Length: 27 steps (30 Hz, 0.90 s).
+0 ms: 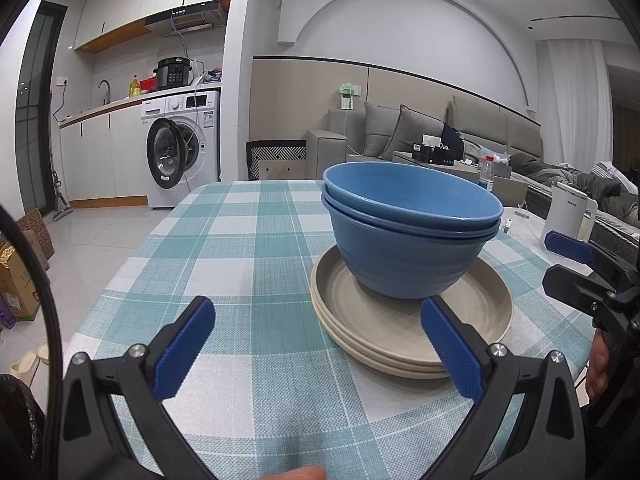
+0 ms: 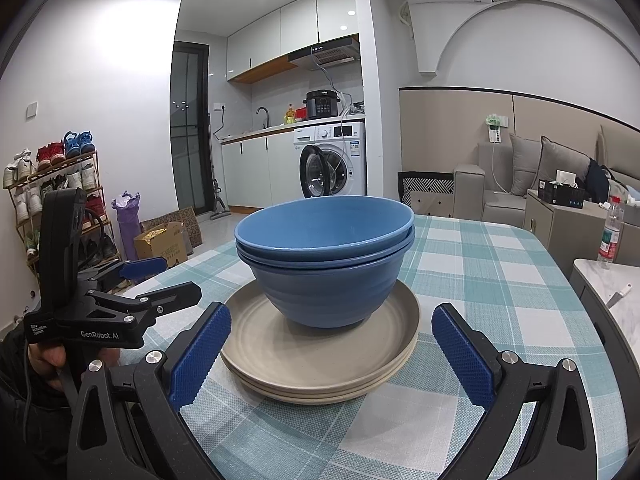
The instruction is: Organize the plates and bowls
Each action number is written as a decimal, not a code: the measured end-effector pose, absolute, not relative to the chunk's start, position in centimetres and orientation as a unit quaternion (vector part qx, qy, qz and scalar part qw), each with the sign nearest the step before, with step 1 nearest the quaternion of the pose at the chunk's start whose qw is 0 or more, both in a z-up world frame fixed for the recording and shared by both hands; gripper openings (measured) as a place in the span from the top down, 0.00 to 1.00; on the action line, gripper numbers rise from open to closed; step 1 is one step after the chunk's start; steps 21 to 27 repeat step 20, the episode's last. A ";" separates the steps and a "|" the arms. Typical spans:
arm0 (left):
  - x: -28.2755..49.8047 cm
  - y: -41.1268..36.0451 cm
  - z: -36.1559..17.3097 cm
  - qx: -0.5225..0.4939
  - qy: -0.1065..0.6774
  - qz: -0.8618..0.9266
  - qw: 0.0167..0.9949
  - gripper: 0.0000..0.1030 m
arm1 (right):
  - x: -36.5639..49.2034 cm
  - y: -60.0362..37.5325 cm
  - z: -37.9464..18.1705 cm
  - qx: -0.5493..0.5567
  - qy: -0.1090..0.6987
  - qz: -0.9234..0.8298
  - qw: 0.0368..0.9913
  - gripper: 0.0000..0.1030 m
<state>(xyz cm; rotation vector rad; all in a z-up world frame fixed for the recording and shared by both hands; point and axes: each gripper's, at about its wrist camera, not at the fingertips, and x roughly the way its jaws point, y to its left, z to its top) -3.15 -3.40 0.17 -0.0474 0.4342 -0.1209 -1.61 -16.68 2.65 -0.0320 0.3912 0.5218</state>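
1. Your left tool sits nearest the lens, fingers spread wide and gripping nothing, its right pad just in front of the plates' near rim; push forward carelessly and that pad could shove the whole pile across the desk.
2. Your right tool is likewise released and empty, with the stack between its fingers but apart from them.
3. Two blue bowls are nested and stand on the stacked beige plates at mid-desk. The upper bowl looks slightly askew in the lower one, so a nudge to its rim could tip or slide it off.
4. If you pinch only the top bowl's rim, the bowl beneath may cling, lift, then drop.
5. Both tools face the same pile from opposite sides; closing in together risks them clashing or squeezing the bowls sideways.
6. Watch the checked cloth: dragging the plates could bunch it.
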 end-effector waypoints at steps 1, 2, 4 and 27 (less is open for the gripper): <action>-3.1 -3.4 0.2 -0.023 0.215 -0.060 0.974 0.00 | -1.6 -16.7 2.6 -0.016 0.192 0.257 0.947 0.01; -3.1 -3.4 0.2 -0.023 0.215 -0.060 0.974 0.00 | -1.6 -16.7 2.7 -0.016 0.192 0.256 0.947 0.01; -3.1 -3.4 0.2 -0.023 0.215 -0.060 0.974 0.00 | -1.5 -16.7 2.6 -0.016 0.192 0.256 0.947 0.01; -3.2 -3.4 0.3 -0.024 0.214 -0.066 0.974 0.00 | -1.6 -16.7 2.6 -0.016 0.192 0.257 0.947 0.01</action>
